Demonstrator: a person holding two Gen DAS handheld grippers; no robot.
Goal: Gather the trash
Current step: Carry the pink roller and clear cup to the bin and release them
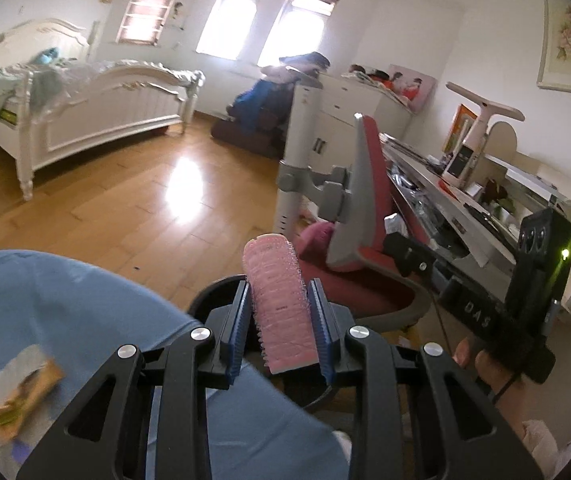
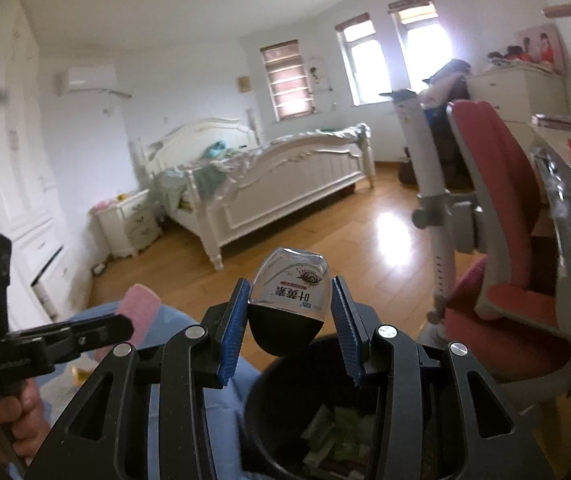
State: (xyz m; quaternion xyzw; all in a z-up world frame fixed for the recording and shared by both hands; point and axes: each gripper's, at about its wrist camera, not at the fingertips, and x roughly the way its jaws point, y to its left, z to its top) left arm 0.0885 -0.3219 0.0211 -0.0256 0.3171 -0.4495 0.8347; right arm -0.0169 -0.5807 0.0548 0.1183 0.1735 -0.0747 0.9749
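Note:
My left gripper (image 1: 279, 316) is shut on a pink hair roller (image 1: 279, 304), held upright above the rim of a black trash bin (image 1: 213, 296). My right gripper (image 2: 287, 320) is shut on a small clear bottle with a dark cap and a printed label (image 2: 287, 300), held cap-down over the open black trash bin (image 2: 285, 412), which holds several paper scraps. The left gripper (image 2: 65, 340) with the pink roller (image 2: 139, 312) also shows at the left of the right wrist view. The right gripper's body (image 1: 525, 300) shows at the right of the left wrist view.
A blue cloth surface (image 1: 65, 312) with an orange wrapper (image 1: 25, 392) lies at the left. A red desk chair (image 2: 501, 216) and a cluttered desk (image 1: 485, 200) stand at the right. A white bed (image 2: 265, 184) and wooden floor (image 1: 145, 208) lie beyond.

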